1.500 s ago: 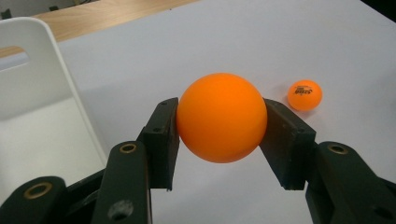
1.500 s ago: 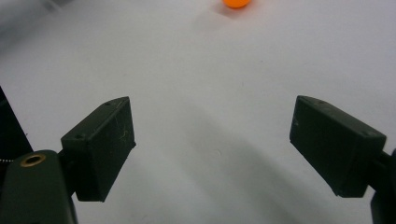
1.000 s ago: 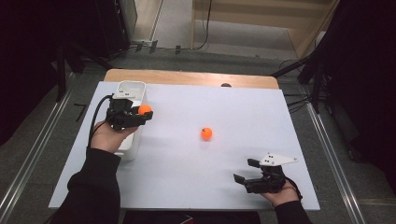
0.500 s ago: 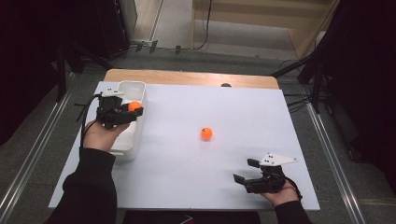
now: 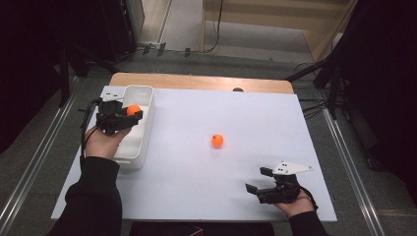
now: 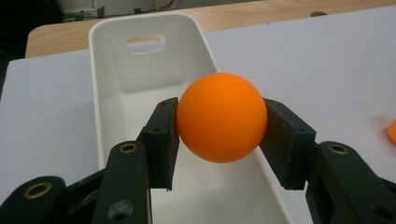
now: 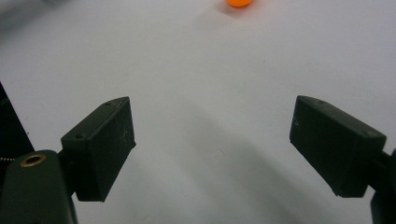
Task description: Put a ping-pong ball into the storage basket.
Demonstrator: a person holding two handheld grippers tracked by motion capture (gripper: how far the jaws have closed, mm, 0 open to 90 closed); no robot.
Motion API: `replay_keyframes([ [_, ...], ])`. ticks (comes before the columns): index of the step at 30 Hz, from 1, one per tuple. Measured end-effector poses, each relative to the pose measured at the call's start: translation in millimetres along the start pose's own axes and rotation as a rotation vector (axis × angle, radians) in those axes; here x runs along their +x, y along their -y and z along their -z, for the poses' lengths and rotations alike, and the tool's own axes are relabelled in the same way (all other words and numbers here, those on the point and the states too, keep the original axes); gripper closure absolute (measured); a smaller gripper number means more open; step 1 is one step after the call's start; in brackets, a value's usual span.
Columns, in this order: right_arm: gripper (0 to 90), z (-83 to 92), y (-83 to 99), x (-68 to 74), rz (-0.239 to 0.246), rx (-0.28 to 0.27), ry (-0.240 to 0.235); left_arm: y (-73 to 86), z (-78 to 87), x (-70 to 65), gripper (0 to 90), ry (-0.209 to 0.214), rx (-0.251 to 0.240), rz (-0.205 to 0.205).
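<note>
A smooth orange plastic ball (image 6: 221,117) sits clamped between the two black jaws of the left gripper (image 5: 129,116), both pads pressing its sides, and it hangs over the open white plastic rectangular bin (image 5: 143,129) at the table's left edge. From the high view it seems to be above the bin's middle, though its height over the floor of the bin is hard to judge. The right gripper (image 5: 258,180) rests low near the front of the white table (image 5: 196,187), jaws spread wide with nothing between them. A second orange ball (image 5: 217,140) lies mid-table, well apart from both.
</note>
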State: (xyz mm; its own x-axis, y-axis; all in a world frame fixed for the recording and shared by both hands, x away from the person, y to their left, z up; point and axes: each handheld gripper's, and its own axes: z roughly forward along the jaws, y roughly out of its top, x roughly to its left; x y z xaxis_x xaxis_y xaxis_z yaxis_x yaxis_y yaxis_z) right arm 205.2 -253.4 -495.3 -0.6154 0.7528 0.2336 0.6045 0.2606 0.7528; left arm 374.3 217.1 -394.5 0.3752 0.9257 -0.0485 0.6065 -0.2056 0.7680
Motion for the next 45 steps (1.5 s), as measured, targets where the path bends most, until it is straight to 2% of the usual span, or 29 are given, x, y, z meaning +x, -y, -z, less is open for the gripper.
replay_keyframes([
  [6,12.5,-0.2,0.0,0.0,-0.001,0.001,0.002,1.5,-2.7,0.1,50.2,-0.038,-0.033,0.013],
  [11,12.5,-0.1,0.1,-0.1,0.0,0.001,0.002,1.9,-6.3,0.9,50.2,-0.055,-0.033,0.007],
  [14,12.5,0.0,0.1,-0.1,0.001,0.001,0.003,2.0,-8.3,0.9,50.2,-0.069,-0.049,0.011],
  [23,12.5,0.0,0.3,0.4,-0.002,0.003,0.002,4.0,-13.3,3.1,50.1,-0.072,-0.093,0.019],
  [31,12.5,0.2,0.3,0.3,-0.002,0.002,0.003,7.3,-20.9,0.7,50.1,-0.096,-0.087,-0.014],
  [42,12.5,0.3,0.4,0.7,-0.005,0.005,0.0,7.0,-21.2,1.6,49.7,-0.083,-0.079,0.002],
  [45,12.5,0.0,0.4,0.7,-0.002,0.005,-0.002,6.8,-21.6,2.5,44.6,-0.083,-0.072,0.008],
])
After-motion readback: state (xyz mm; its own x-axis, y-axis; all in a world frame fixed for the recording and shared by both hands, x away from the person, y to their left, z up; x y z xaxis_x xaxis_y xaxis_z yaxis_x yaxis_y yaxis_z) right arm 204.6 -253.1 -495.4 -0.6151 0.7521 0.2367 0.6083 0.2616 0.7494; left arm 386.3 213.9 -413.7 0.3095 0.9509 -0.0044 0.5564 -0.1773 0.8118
